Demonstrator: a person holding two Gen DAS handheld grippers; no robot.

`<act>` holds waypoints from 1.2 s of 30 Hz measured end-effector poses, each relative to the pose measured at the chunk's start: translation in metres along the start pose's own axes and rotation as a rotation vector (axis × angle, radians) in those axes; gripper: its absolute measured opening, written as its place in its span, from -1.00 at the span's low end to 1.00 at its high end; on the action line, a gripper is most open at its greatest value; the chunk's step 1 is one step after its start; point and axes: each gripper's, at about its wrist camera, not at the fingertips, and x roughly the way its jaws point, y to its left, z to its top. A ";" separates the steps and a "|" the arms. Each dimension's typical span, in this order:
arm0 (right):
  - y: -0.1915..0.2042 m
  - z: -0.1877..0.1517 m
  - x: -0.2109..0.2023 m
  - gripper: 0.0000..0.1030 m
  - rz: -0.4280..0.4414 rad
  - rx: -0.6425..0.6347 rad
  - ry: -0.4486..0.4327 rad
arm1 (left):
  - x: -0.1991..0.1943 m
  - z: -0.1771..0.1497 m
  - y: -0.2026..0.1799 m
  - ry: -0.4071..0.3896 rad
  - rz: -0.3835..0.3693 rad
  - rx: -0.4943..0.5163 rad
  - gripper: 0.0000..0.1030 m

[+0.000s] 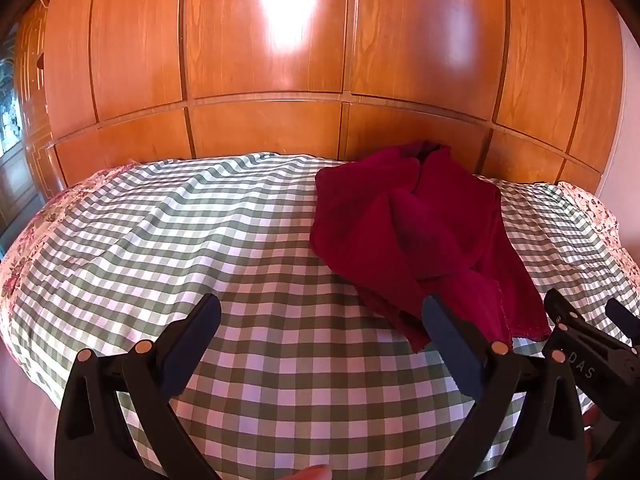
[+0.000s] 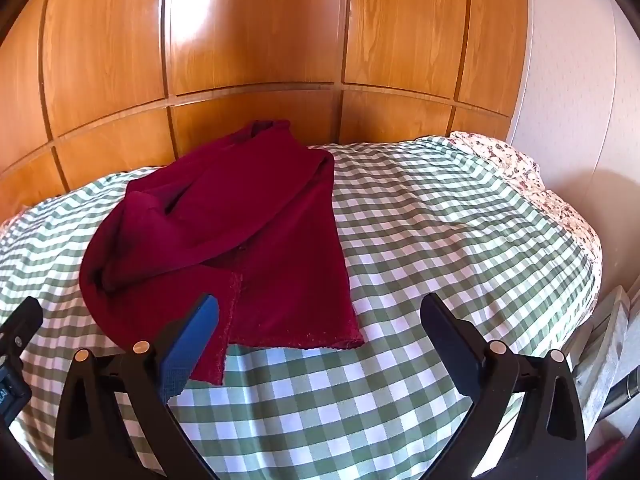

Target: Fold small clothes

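While the crumpled crimson knit garment point(image 2: 224, 232) sprawls on gingham cloth point(image 2: 440, 240), both grippers point(image 1: 320, 312) point(image 2: 318, 312) gape wide, empty.

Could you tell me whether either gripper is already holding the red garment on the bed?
No, both the left gripper and the right gripper stand wide open with nothing clamped, and the red garment lies crumpled on the checked bedcover.

Both views bright, warm daylight, sharp w/ no motion blur. Strong glare patch on the glossy wooden panels point(image 1: 288, 12), upper centre in left wrist view, upper left in right wrist view. Heavy fisheye bend: panel seams bow, the bed point(image 2: 440, 220) curves like a dome, dark vignette at corners. Soft shadow on the wall point(image 2: 580, 152) at right. Colours slightly pink-tinted in highlights.
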 end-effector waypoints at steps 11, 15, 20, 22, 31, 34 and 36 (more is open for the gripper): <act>0.003 0.002 0.011 0.94 -0.015 -0.033 0.011 | 0.002 0.000 -0.001 0.012 -0.004 0.003 0.95; 0.007 -0.004 0.001 0.94 -0.022 -0.032 -0.005 | 0.002 0.000 -0.001 0.011 -0.007 0.006 0.95; 0.006 -0.002 -0.001 0.94 -0.016 -0.034 -0.008 | 0.001 0.001 0.000 0.008 -0.009 0.001 0.95; 0.006 -0.001 -0.002 0.94 -0.016 -0.033 -0.014 | -0.001 0.001 0.000 0.005 -0.010 -0.003 0.95; 0.006 0.001 -0.007 0.94 -0.013 -0.035 -0.033 | -0.006 0.003 0.001 -0.004 -0.018 -0.006 0.95; 0.006 0.001 -0.007 0.94 -0.013 -0.036 -0.033 | -0.007 0.003 0.000 -0.004 -0.019 -0.006 0.95; 0.006 0.002 -0.007 0.94 -0.014 -0.036 -0.033 | -0.007 0.003 0.000 -0.004 -0.020 -0.007 0.95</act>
